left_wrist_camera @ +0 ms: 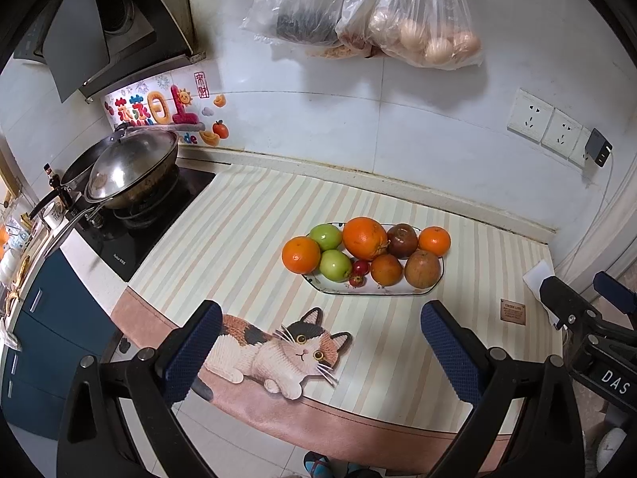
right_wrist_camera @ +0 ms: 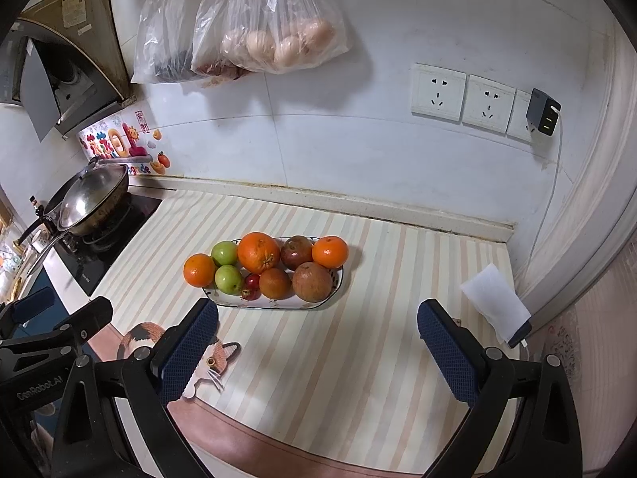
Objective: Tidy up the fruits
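Fruits, round oranges and green apples, crowd an oval white plate (right_wrist_camera: 337,279); both blue-padded grippers (left_wrist_camera: 320,352) (right_wrist_camera: 318,352) hang spread, empty. Nudging one fruit could roll others off.

Glossy metal wok lid (left_wrist_camera: 127,167), clear crinkled plastic bags (right_wrist_camera: 254,20).

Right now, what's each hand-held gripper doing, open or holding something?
Left hand-held gripper: open, holding nothing.
Right hand-held gripper: open, holding nothing.
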`<move>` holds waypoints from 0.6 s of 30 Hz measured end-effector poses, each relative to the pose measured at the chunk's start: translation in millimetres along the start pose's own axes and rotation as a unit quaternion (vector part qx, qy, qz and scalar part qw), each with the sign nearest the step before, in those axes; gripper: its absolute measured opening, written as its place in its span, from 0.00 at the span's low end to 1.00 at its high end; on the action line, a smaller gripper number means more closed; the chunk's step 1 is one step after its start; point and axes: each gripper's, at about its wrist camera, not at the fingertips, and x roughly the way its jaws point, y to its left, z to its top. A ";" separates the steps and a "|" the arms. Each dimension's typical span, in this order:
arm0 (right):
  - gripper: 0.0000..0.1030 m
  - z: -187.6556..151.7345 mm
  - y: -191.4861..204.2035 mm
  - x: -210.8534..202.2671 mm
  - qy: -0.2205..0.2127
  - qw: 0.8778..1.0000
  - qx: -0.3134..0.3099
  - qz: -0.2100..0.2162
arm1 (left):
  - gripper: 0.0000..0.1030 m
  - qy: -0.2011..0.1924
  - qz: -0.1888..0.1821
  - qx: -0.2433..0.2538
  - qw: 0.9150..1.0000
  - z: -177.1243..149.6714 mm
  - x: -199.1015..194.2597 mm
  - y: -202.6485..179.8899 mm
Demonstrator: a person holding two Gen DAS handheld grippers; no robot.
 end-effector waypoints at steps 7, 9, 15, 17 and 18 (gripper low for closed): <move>0.99 -0.5 0.4 -0.3 -0.001 1.000 0.001 0.000 | 0.99 -0.001 0.000 0.000 1.000 1.1 -1.7 0.1; 0.99 0.4 -0.3 -1.5 -0.002 1.000 0.000 -0.001 | 0.99 -0.001 0.000 -0.001 1.000 1.1 -2.0 0.3; 0.99 1.6 -0.9 -4.6 -0.006 1.000 -0.003 -0.001 | 0.99 -0.001 -0.002 -0.002 1.000 2.0 -2.7 0.4; 0.99 1.8 -1.5 -4.8 -0.005 1.000 -0.004 -0.001 | 0.99 -0.001 -0.002 -0.001 1.000 2.3 -2.9 0.4; 0.99 2.1 -1.0 -5.1 -0.005 1.000 -0.003 0.000 | 0.99 -0.002 -0.002 0.000 1.000 2.5 -3.1 -0.3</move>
